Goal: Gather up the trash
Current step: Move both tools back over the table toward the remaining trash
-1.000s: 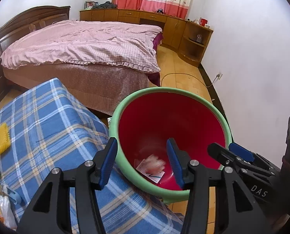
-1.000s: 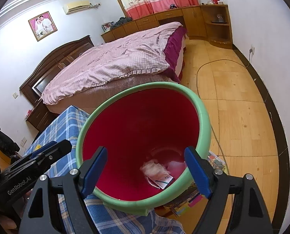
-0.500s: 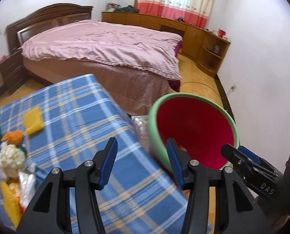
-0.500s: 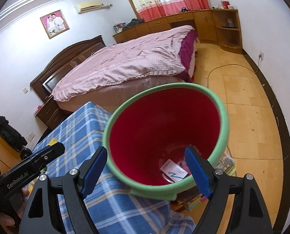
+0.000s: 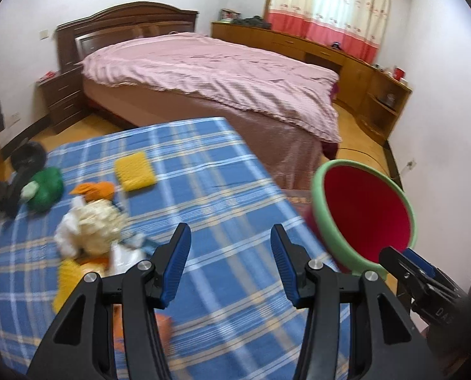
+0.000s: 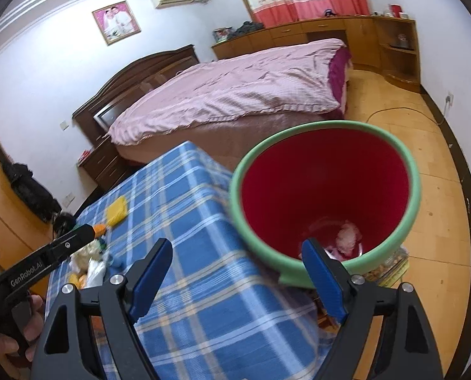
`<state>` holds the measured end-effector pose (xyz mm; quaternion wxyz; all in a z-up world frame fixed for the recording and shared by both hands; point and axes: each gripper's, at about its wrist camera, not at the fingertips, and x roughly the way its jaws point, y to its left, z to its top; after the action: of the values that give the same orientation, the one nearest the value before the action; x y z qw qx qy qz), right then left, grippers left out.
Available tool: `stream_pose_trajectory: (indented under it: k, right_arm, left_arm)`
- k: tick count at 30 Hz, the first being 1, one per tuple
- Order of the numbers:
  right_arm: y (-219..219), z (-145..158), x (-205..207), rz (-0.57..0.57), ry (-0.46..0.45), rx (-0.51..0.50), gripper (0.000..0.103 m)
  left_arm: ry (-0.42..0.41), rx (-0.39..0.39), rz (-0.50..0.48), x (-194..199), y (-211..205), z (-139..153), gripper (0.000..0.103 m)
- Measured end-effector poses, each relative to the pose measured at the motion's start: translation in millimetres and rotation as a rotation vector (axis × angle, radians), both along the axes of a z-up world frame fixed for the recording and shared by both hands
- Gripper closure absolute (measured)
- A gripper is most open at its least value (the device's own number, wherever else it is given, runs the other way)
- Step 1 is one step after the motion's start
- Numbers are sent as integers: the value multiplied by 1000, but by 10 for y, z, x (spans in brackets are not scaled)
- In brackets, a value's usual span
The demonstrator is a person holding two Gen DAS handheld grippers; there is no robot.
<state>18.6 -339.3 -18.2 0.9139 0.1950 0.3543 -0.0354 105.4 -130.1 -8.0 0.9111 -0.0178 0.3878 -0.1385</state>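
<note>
Loose trash lies on the left of the blue plaid table (image 5: 222,190): a yellow sponge (image 5: 135,172), a green wad (image 5: 45,186), an orange scrap (image 5: 93,190), a cream crumpled ball (image 5: 96,224) and a clear wrapper (image 5: 124,256). My left gripper (image 5: 230,262) hovers open over the cloth just right of this pile, nothing between its blue pads. The red bin with a green rim (image 6: 412,196) stands off the table's right edge, with crumpled trash (image 6: 346,237) at its bottom. My right gripper (image 6: 237,275) is open and empty, above the table edge and the bin's near rim.
A black object (image 5: 20,171) sits at the table's far left corner. A bed with a pink cover (image 5: 219,72) stands behind the table, and wooden cabinets (image 5: 378,88) line the far wall. Books or packets (image 6: 390,266) lie on the wooden floor under the bin.
Both grippers have swung left, away from above the bin. The left one now hangs over the table, and the trash pile has come into its view. Both stay open.
</note>
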Motion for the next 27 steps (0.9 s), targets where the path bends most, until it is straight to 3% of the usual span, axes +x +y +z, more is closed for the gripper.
stream_pose_trajectory:
  k: [15,27]
  right_arm:
    - [623,44,-86,125,0,-9,14]
    - [839,-25,-63,160,32,-21,14]
  left_arm:
    - [51,58,198,-258,1013,-192,50]
    - [159,71,235,-227,1232,-639,50]
